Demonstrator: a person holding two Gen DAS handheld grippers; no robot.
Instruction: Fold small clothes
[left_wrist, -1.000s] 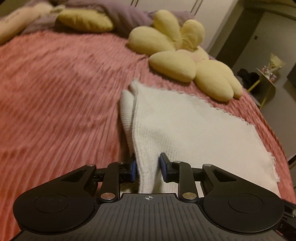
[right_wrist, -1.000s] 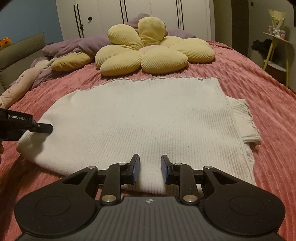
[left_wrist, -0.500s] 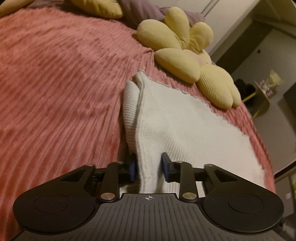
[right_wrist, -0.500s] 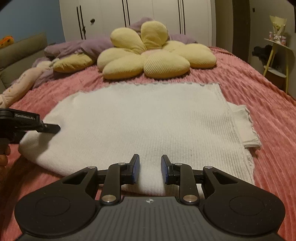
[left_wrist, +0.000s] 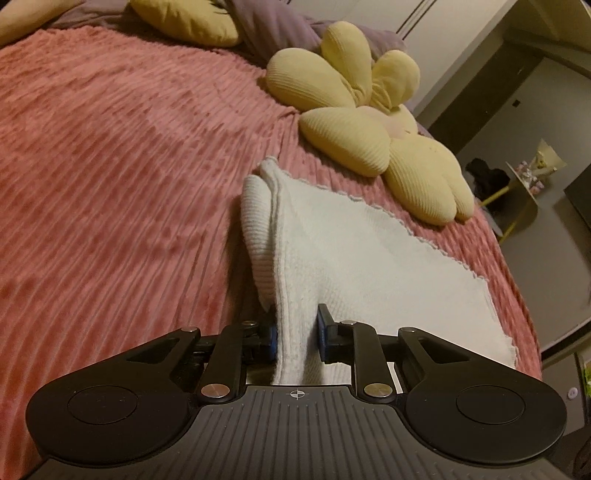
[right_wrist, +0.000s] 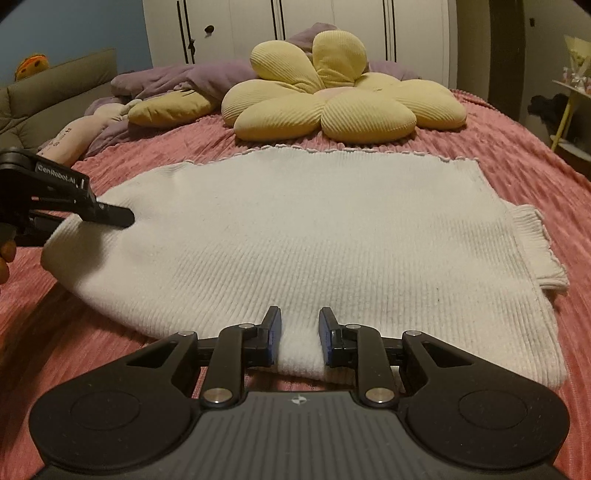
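Between the fingers of the left gripper (left_wrist: 295, 334) stands a raised fold of the white knit sweater (left_wrist: 369, 266); the blue pads press on it from both sides, and the jaws have just been closing on the cloth. Ahead of this gripper the sweater runs away across the pink ribbed bedspread (left_wrist: 110, 166), a ribbed cuff (left_wrist: 255, 225) lying along its left edge. The right gripper (right_wrist: 298, 338) likewise pinches the near edge of the same sweater (right_wrist: 314, 236), a narrow ridge of knit caught between its pads, and its jaws have also just narrowed. To the left of the right gripper, the left gripper's fingers (right_wrist: 110, 214) are seen on the sweater's far-left corner, lifted slightly off the bedspread (right_wrist: 535, 177). Beyond the sweater, just past its scalloped hem, rests a yellow flower-shaped cushion (right_wrist: 332, 99). Farther back lie purple bedding (right_wrist: 177, 81) and white wardrobe doors (right_wrist: 295, 26).
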